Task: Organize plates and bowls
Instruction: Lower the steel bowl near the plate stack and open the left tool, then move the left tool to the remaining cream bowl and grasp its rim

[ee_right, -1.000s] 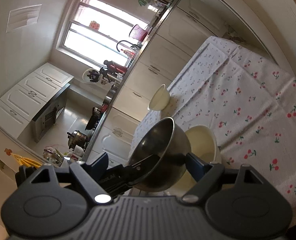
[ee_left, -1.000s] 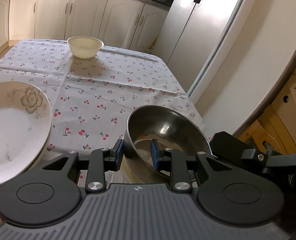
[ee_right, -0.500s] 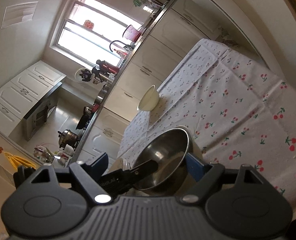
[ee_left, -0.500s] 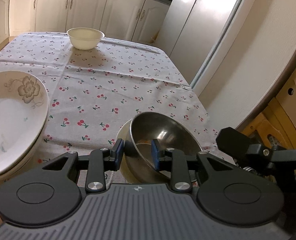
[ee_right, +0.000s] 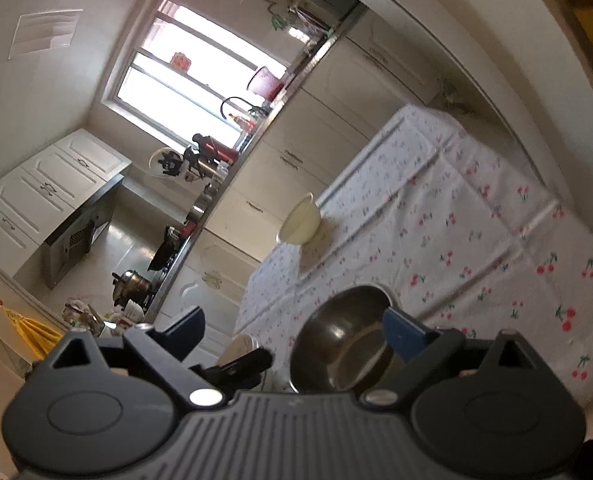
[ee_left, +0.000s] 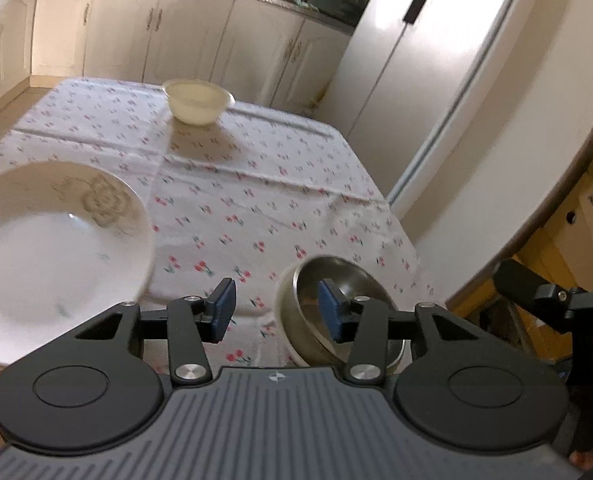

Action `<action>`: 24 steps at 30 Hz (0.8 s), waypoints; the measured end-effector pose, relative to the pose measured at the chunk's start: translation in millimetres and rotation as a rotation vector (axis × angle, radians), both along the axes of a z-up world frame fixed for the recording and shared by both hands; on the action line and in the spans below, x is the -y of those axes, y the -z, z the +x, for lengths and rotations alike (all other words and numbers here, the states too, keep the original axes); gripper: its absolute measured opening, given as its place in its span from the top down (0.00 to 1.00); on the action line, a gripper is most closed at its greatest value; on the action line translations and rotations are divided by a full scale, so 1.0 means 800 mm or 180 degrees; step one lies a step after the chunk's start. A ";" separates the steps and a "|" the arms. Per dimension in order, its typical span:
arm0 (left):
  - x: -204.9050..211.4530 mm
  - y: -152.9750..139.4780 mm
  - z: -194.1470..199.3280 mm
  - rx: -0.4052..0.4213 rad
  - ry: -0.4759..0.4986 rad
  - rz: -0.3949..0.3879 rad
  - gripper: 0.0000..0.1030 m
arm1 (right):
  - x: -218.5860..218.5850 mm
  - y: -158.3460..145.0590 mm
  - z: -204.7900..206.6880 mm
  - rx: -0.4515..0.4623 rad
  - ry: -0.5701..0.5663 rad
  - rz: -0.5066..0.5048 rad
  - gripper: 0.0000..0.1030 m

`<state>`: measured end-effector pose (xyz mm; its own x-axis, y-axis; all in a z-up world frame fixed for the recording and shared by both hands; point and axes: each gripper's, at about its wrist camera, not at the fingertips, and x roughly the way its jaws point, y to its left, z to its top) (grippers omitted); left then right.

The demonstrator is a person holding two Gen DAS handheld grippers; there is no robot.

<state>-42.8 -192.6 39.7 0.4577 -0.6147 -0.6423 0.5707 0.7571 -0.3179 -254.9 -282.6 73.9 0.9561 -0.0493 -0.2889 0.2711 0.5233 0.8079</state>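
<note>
Nearest the left wrist camera, the left gripper (ee_left: 274, 312) has its jaws opening, with only the cherry-print tablecloth (ee_left: 256, 184) in the gap between them. Its right blue pad overlaps the rim of the steel bowl (ee_left: 336, 320) in this view; whether it touches the metal cannot be told. The steel bowl sits tilted inside a cream bowl (ee_left: 284, 312), at the near right corner of the table, so it lies to the right of the left gripper's centre line.

The right gripper (ee_right: 296, 332) also has its jaws opening and spread wide. In the right wrist view the steel bowl (ee_right: 344, 336) stands between the jaws, close to the right-hand pad and clear of the left-hand one, so nothing is pinched. Judged from both views, the right gripper is the better placed on this nested pair.

To the left, a large white plate with a flower motif (ee_left: 52, 256) lies at the near left edge of the table, closer to the left gripper. At the far end stands a second cream bowl (ee_left: 198, 102), well apart from everything else; a reach to it runs straight ahead along the table.

Hidden or unclear: most of the cream bowl under the steel one, the near edge of the plate behind the gripper body, and fine detail, as both views are blurred.
</note>
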 end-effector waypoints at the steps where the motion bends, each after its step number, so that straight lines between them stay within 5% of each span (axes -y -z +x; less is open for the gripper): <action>1: -0.006 -0.006 0.001 0.0024 -0.0030 -0.0026 0.48 | 0.001 -0.004 -0.001 0.0014 0.0011 -0.0012 0.07; 16: -0.071 -0.132 0.047 0.0725 -0.0464 -0.0348 0.44 | 0.044 -0.108 0.025 0.0248 0.0237 -0.0464 0.02; 24: -0.057 -0.161 0.069 0.0996 -0.0532 -0.0323 0.42 | 0.074 -0.139 0.059 0.0298 0.0280 -0.0572 0.02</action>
<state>12.7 -147.2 168.8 0.7218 -0.5683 -0.3950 0.5233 0.8217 -0.2259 -207.6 -341.9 184.7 0.9681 -0.1764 -0.1782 0.2503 0.6388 0.7275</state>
